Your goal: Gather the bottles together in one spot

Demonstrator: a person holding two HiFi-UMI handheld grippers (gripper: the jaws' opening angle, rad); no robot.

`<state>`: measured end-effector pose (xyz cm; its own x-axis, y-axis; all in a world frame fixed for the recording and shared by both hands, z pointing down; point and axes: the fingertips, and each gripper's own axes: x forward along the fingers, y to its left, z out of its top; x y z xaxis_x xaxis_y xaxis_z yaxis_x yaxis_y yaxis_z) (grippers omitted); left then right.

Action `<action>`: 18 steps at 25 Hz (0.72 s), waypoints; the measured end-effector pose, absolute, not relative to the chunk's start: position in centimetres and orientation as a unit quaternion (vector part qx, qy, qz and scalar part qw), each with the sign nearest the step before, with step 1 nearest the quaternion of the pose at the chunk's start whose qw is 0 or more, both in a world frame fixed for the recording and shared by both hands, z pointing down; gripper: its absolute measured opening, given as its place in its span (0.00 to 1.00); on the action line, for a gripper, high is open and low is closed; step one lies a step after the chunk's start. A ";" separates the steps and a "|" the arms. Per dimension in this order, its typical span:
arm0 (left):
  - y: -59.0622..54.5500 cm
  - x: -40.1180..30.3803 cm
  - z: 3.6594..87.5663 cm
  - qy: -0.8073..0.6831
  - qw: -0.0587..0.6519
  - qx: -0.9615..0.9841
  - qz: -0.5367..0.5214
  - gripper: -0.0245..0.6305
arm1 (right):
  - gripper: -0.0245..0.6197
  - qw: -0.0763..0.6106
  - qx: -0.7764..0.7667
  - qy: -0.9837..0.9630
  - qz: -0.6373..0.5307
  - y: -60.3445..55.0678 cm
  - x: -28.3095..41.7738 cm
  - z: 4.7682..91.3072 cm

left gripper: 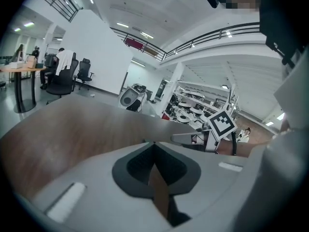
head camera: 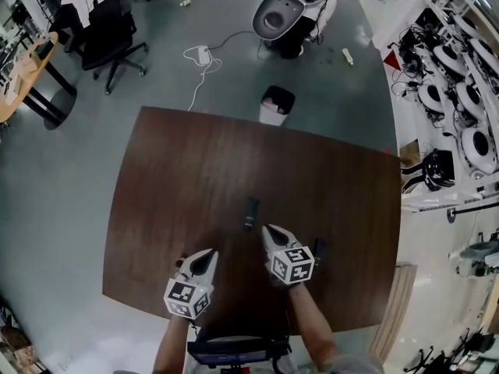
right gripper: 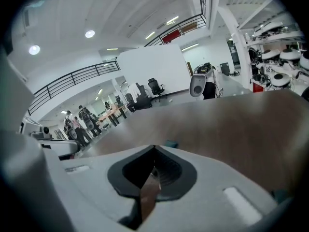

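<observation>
A dark bottle (head camera: 250, 213) lies on the brown table (head camera: 195, 178), just beyond my right gripper (head camera: 269, 230). That gripper is shut with nothing in it. A second dark bottle (head camera: 318, 249) lies close to its right side, partly hidden by the marker cube. My left gripper (head camera: 209, 254) is shut and empty, nearer the front edge and left of the right one. In the right gripper view a teal tip of a bottle (right gripper: 171, 143) shows just past the closed jaws (right gripper: 154, 149). The left gripper view shows its jaws closed (left gripper: 154, 144) over bare table, with the right gripper (left gripper: 193, 138) at the right.
Past the table's far edge a black bin with a white liner (head camera: 276, 104) stands on the floor. A black office chair (head camera: 109, 41), a white cable box (head camera: 201, 54) and a grey robot base (head camera: 292, 6) are farther off. Shelves of equipment (head camera: 460, 92) line the right.
</observation>
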<state>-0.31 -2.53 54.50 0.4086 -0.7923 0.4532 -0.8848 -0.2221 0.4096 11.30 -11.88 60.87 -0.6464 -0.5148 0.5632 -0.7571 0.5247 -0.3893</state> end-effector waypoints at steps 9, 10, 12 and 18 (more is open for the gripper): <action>-3.5 -0.8 55.9 -0.535 0.331 0.774 0.072 0.04 | 0.04 0.208 0.372 -0.843 0.327 -14.0 10.0 63.6; -3.6 -0.8 56.0 -0.534 0.332 0.774 0.072 0.04 | 0.04 0.209 0.372 -0.843 0.329 -14.1 9.9 63.8; -3.7 -0.8 56.1 -0.533 0.334 0.774 0.072 0.04 | 0.04 0.215 0.369 -0.841 0.332 -14.5 9.7 64.3; -4.5 -1.1 56.1 -0.532 0.337 0.774 0.068 0.04 | 0.12 0.232 0.371 -0.833 0.339 -15.7 9.0 66.0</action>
